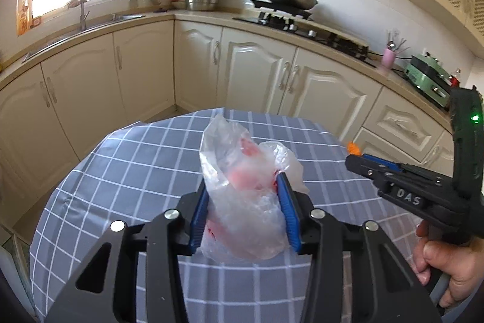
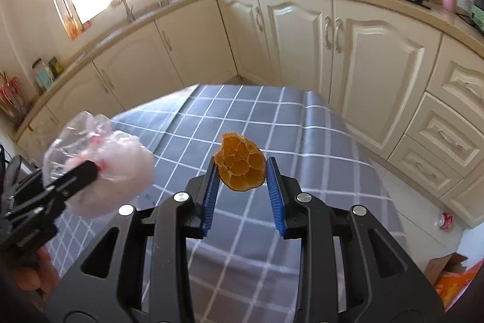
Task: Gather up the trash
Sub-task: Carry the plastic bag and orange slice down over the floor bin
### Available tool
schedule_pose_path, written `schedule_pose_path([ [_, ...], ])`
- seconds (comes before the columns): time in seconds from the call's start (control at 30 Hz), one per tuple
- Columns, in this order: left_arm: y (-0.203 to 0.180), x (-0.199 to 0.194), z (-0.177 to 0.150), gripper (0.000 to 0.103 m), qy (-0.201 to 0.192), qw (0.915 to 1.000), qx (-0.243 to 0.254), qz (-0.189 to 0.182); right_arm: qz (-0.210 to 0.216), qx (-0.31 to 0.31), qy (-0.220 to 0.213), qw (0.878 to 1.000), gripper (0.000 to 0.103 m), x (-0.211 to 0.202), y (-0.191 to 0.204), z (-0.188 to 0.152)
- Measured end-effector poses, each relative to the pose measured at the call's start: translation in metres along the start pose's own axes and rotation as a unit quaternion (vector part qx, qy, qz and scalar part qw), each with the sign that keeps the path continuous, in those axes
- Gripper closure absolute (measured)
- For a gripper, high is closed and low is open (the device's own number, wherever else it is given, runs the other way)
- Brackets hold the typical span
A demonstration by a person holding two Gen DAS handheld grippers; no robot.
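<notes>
The left gripper (image 1: 243, 196) is clamped on a crumpled, translucent plastic bag with pink and red smears inside (image 1: 242, 186); its ribbed blue pads (image 1: 286, 211) press into the thin, wrinkled film from both sides, and the bag bulges out above and below them, held above the table covered in a smooth grey cloth with a white grid (image 1: 121, 171). The right gripper (image 2: 242, 171) grips a piece of orange citrus peel (image 2: 240, 162), rounded and ragged at the rim, its inner side showing a dry, cell-like pattern; the peel is pinched between the tips of the blue pads (image 2: 273, 186) and hangs above the cloth. In the right wrist view the bag (image 2: 121, 168) sits off to the left, apart from the peel. The cloth drapes over the table's far edge, where it shows a few folds. Beyond that edge is a strip of floor, then glossy cream cabinet doors with raised panels (image 1: 248, 71) running under a beige countertop (image 1: 317, 41). To the right of the table, a small red-and-white can (image 2: 446, 220) lies on the pale tiled floor (image 2: 423, 202).
</notes>
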State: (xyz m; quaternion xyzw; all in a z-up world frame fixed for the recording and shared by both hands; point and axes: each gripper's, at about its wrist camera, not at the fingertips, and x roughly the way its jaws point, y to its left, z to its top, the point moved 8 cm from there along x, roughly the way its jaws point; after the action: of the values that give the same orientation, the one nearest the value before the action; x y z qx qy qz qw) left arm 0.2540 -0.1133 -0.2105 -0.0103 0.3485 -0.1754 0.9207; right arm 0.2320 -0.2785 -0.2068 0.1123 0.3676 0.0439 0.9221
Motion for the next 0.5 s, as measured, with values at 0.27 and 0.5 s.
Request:
schedule_pose_path([
  [0.27,-0.077,-0.032,0.004,0.062,-0.021,0.9980,0.042,-0.042,-0.013,0.042,-0.054,0.998,0.072,-0.086,-0.053,-0.003],
  [0.5,-0.183,-0.039,-0.005,0.062,-0.020,0.9899,0.096,-0.102,-0.073,0.097,-0.085,0.989,0.072,-0.157,-0.143,-0.030],
])
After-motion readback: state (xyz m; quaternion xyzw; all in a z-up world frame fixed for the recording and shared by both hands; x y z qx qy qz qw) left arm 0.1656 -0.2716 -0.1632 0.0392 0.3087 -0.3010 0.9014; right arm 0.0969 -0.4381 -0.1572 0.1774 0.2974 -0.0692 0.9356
